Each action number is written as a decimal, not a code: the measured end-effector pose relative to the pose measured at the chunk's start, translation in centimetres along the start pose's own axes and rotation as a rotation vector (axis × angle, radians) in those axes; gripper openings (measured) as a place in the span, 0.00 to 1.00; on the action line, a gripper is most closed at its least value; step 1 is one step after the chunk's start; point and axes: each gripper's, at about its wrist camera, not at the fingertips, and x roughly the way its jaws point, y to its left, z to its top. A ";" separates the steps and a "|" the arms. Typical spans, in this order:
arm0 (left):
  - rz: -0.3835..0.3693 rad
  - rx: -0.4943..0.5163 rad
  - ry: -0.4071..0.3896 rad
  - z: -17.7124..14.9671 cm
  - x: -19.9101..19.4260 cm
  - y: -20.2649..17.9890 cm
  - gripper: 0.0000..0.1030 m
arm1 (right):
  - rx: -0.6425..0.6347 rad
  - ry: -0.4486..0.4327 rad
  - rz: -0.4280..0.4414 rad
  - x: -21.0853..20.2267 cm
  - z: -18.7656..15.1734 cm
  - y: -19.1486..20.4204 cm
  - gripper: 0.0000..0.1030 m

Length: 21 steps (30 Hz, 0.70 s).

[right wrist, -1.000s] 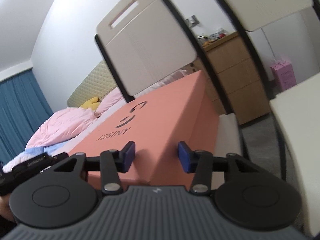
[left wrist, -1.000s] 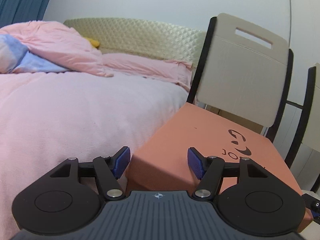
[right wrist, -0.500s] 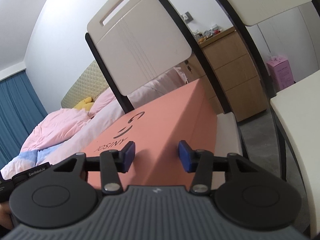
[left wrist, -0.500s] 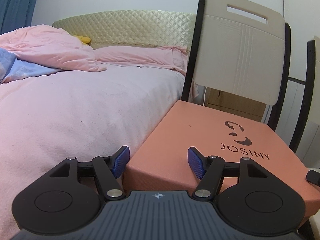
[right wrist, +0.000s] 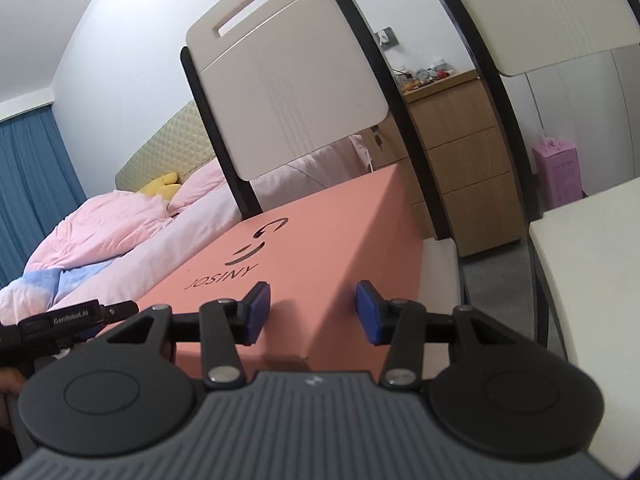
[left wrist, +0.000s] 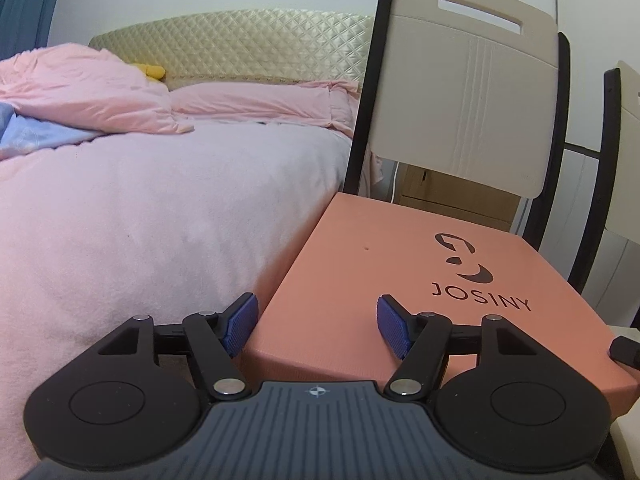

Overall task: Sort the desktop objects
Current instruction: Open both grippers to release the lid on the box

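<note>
Fingers (left wrist: 240,326) of my left gripper (left wrist: 316,326) stand moderately apart and the jaws are opening; the near left corner of the salmon-pink box (left wrist: 400,272) lies between them, one blue pad just left of the box's side, the other over its lid, and I see no pad pressing on it; fingers (right wrist: 256,308) of my right gripper (right wrist: 312,310) stand narrower but still apart, straddling the near right corner edge of the same box (right wrist: 320,240), left pad above the lid, right pad beside the side face; whether either pad touches I cannot tell, so I record no grip; the box, lid printed JOSINY with a dark logo, sits on the seat of a chair (left wrist: 460,92) with a cream backrest and black frame, its far edge at the backrest posts; to the left of the box, close beside it, the bed (left wrist: 140,208) with pink bedding, a quilted cream headboard (left wrist: 240,44) at the far end; in the right wrist view a wooden chest of drawers (right wrist: 460,160) stands far behind the chair, a pink carton (right wrist: 558,172) further right, a white table edge (right wrist: 592,264) near right; the left gripper's body (right wrist: 76,318) shows at the left edge of that view, beside the box's near left corner.
</note>
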 end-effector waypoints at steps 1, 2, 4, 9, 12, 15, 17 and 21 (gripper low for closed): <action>0.006 -0.001 -0.020 -0.1 -0.4 -0.1 0.69 | 0.000 0.000 -0.002 -0.1 0.0 0.0 0.46; 0.012 0.001 -0.038 -0.1 -0.9 -0.3 0.69 | -0.004 0.000 -0.006 -0.2 0.0 0.1 0.45; 0.002 0.023 -0.051 -0.2 -1.6 -1.0 0.69 | -0.056 -0.006 -0.041 -0.5 0.1 0.9 0.43; -0.039 0.046 -0.074 -0.6 -3.7 -1.9 0.80 | -0.210 -0.044 -0.114 -1.9 0.2 2.6 0.36; -0.067 0.067 -0.092 -0.9 -5.4 -2.3 0.88 | -0.275 -0.073 -0.137 -3.2 0.0 3.3 0.36; -0.080 0.064 -0.117 -1.4 -7.1 -2.2 0.90 | -0.283 -0.081 -0.145 -4.6 -0.3 3.5 0.36; -0.093 0.072 -0.126 -1.7 -8.1 -2.1 0.92 | -0.300 -0.094 -0.151 -5.6 -0.5 3.8 0.37; -0.085 0.111 -0.167 -2.3 -9.9 -2.2 0.94 | -0.307 -0.125 -0.153 -7.4 -1.1 4.4 0.37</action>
